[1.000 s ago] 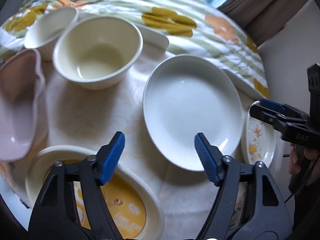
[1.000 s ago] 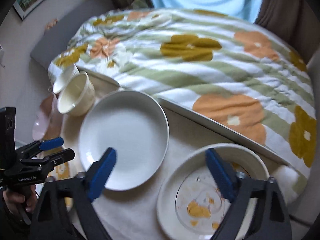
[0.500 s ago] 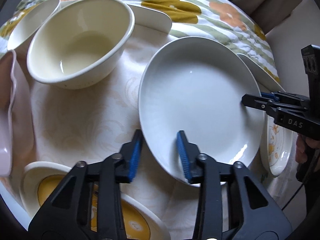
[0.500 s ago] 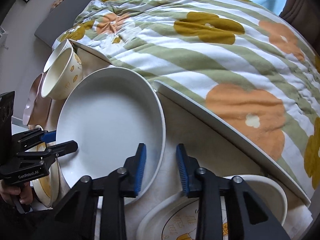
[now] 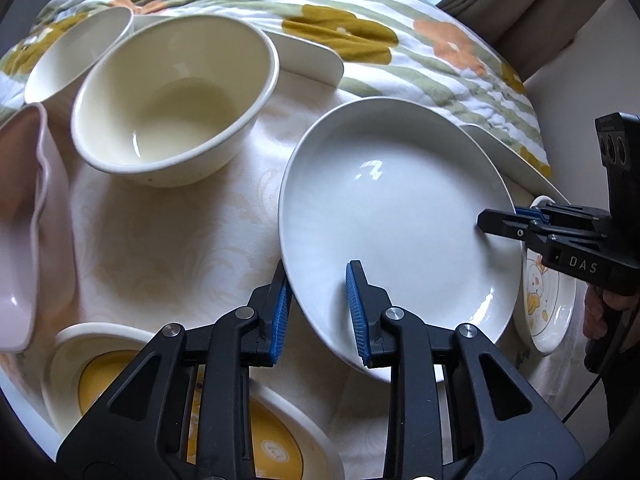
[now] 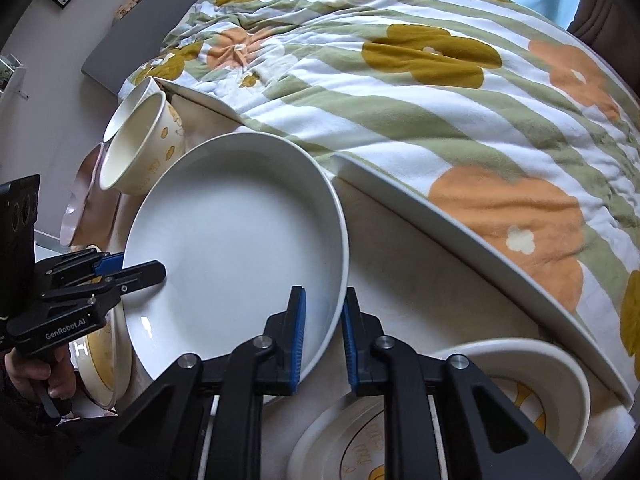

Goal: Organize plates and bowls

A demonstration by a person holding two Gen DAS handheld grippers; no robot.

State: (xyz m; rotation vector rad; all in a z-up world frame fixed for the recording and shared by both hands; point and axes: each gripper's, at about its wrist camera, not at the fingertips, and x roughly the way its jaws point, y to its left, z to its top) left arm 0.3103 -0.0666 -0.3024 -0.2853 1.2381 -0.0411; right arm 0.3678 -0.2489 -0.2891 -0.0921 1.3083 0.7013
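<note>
White plate (image 5: 392, 216) rim between both tools' blue pads (image 5: 280, 316).

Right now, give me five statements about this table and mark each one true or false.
1. Both grippers clamp the rim of the same white plate. True: the left gripper and the right gripper pinch opposite edges, their jaws having just closed on it.
2. The white plate holds food. False: it is bare.
3. The cream bowl is stacked on the white plate. False: it stands apart on the tablecloth.
4. A duck-print dish lies beside the white plate, under the right gripper. True.
5. The flowered quilt covers the dishes. False: it lies beyond them, past the table edge.
</note>
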